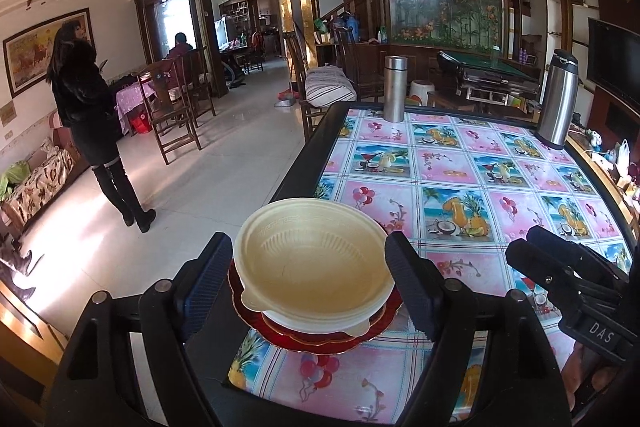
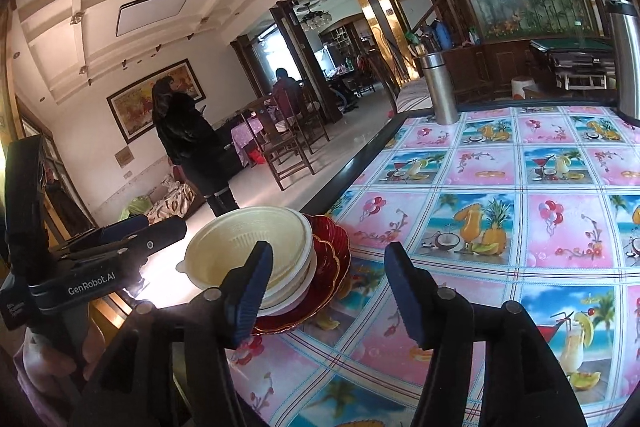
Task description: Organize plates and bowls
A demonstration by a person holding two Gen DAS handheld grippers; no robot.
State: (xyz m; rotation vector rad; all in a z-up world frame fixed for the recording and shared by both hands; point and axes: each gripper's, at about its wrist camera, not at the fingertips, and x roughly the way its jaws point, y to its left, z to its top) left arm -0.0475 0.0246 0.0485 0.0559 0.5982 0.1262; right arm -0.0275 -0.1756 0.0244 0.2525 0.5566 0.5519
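A stack of cream plastic bowls [image 1: 312,263] sits on stacked red scalloped plates [image 1: 320,341] near the table's left edge. My left gripper [image 1: 310,291] is open, its fingers on either side of the bowls without closing on them. The stack shows in the right wrist view too, bowls [image 2: 248,251] on red plates [image 2: 332,251]. My right gripper [image 2: 326,293] is open and empty just to the right of the stack, over the tablecloth. The right gripper also shows at the right of the left wrist view [image 1: 560,263].
The table [image 1: 460,179] has a colourful fruit-print cloth and a dark rim. A steel flask [image 1: 395,89] stands at the far edge and a steel thermos jug [image 1: 557,99] at the far right. A person [image 1: 96,131] stands on the floor at left, near wooden chairs.
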